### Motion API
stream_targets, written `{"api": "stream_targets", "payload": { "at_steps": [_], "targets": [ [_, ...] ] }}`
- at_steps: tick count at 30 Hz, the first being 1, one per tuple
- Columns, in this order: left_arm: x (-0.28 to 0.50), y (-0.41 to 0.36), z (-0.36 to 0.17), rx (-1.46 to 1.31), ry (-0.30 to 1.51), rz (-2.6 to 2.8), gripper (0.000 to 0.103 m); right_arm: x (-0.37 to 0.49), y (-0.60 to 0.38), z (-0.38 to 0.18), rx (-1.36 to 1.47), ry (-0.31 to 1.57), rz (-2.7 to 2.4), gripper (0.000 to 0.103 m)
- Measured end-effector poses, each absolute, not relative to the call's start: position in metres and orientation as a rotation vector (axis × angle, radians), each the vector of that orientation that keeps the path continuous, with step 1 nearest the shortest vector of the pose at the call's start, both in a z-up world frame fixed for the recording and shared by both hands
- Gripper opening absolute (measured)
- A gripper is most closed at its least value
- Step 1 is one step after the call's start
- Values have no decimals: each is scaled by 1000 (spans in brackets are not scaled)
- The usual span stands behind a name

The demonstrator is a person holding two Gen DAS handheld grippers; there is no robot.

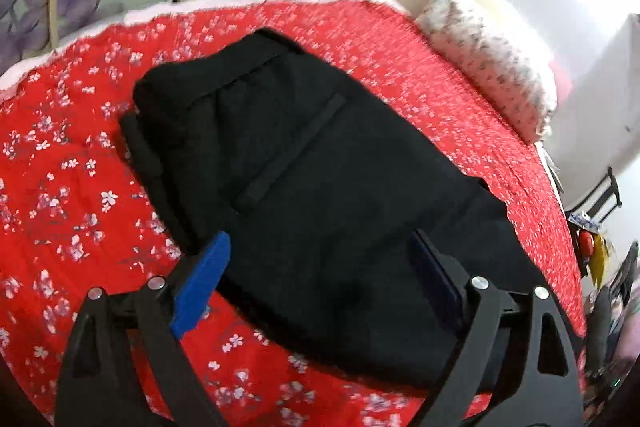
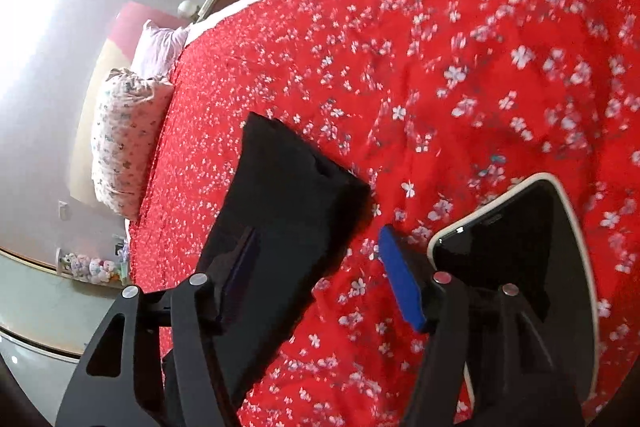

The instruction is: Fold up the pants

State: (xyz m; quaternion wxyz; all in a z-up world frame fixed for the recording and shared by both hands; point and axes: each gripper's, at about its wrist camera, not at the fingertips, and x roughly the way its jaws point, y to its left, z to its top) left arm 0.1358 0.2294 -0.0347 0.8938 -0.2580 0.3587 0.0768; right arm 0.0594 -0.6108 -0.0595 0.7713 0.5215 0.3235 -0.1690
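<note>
The black fabric pants (image 1: 320,195) lie folded compactly on the red flowered bedspread (image 1: 72,187), so folding seems almost finished, and the left gripper (image 1: 320,275) and right gripper (image 2: 316,267) both hover with fingers apart and empty, so next I expect only a final smoothing or withdrawal.

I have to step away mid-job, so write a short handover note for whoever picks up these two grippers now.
Left gripper: open, holding nothing, hovering over the near end of the pants.
Right gripper: open, empty, over the pants' edge.
The black pants lie folded into a compact bundle on the red bedspread; a phone lies beside them.
Done: main folds.
Left: perhaps a last fold or smoothing; I cannot tell for sure.
</note>
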Motion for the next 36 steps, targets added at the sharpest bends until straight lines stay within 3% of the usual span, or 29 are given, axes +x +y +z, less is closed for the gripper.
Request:
{"api": "stream_targets", "payload": {
  "at_steps": [7, 9, 11, 19, 20, 30, 33, 35, 36],
  "targets": [
    [133, 207, -41, -378, 733, 152, 101, 67, -615, -61, 1065, 659, -399, 56],
    [132, 210, -41, -403, 719, 146, 101, 66, -617, -58, 1043, 625, -415, 56],
    [130, 212, -40, -420, 704, 135, 101, 69, -618, -63, 1030, 658, -436, 50],
    [131, 213, -42, -425, 694, 129, 101, 81, -614, -63, 969, 709, -422, 49],
    [131, 213, -42, -426, 694, 129, 101, 81, -615, -64, 978, 716, -443, 44],
    [128, 216, -44, -458, 674, 108, 101, 94, -606, -64, 975, 747, -496, 45],
    [128, 216, -44, -464, 670, 103, 101, 94, -602, -63, 965, 708, -434, 33],
    [127, 216, -44, -468, 666, 101, 101, 90, -605, -65, 973, 703, -439, 18],
    [127, 216, -45, -471, 664, 99, 101, 87, -607, -69, 1008, 691, -432, 16]
  ]
}}
